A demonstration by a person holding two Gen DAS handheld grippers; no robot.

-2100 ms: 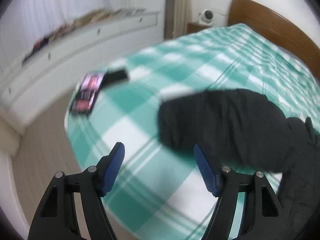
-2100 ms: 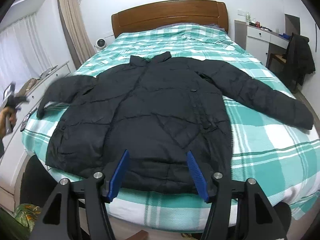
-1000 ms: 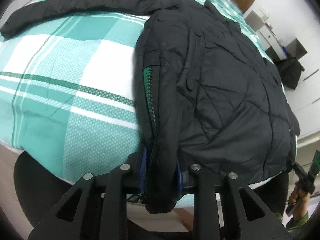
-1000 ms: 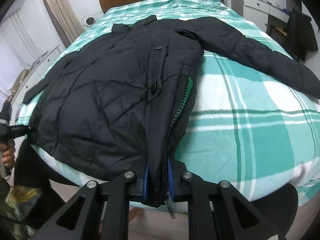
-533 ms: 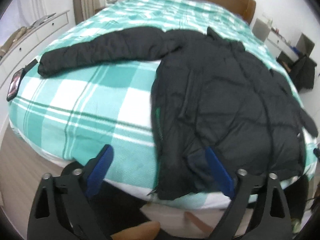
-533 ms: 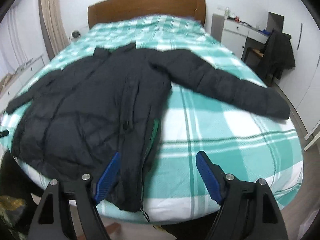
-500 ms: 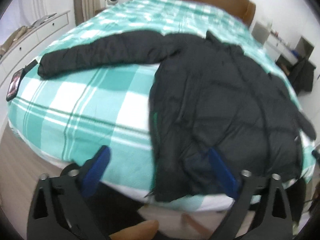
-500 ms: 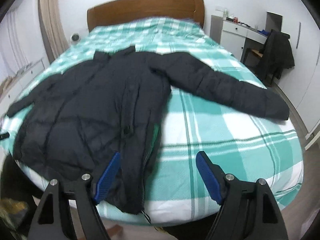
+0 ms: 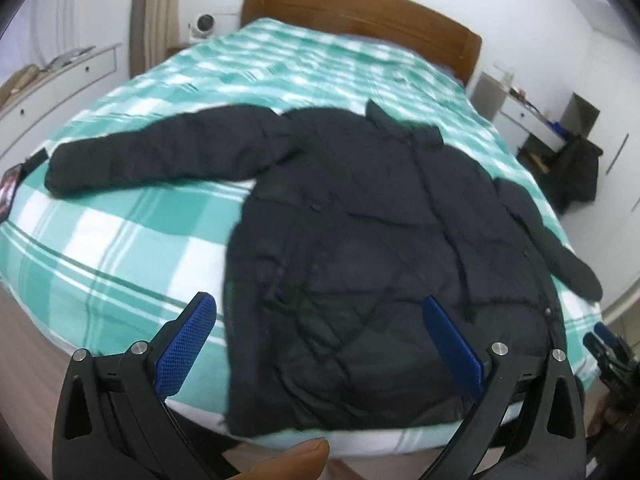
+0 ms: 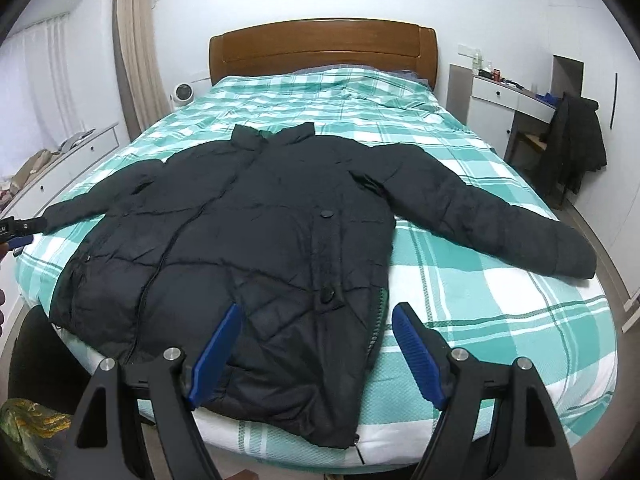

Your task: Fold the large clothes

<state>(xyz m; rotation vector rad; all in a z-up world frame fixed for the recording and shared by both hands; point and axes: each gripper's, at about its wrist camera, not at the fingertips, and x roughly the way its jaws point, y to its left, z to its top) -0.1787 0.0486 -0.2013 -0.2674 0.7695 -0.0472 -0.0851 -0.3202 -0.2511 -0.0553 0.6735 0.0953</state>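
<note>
A large black padded jacket (image 10: 260,240) lies front up on the green-and-white checked bed (image 10: 480,300), collar toward the headboard, hem at the foot edge. Both sleeves are spread out: one sleeve (image 9: 160,152) to the left, the other sleeve (image 10: 480,212) to the right. My left gripper (image 9: 316,302) hangs open above the hem's left part, nothing between its blue pads. My right gripper (image 10: 318,311) is open too, above the hem by the green zip edge, clear of the cloth. A thumb (image 9: 296,460) shows at the bottom of the left wrist view.
A wooden headboard (image 10: 320,48) closes the far end. At the right stands a white desk (image 10: 500,96) with a dark garment over a chair (image 10: 576,148). A low white cabinet (image 10: 60,168) runs along the left wall. A phone-like item (image 9: 8,188) lies at the bed's left edge.
Both grippers were shut on the jacket's front edges near the hem; they have let go, opened wide and lifted back. The jacket now lies flat and closed.
</note>
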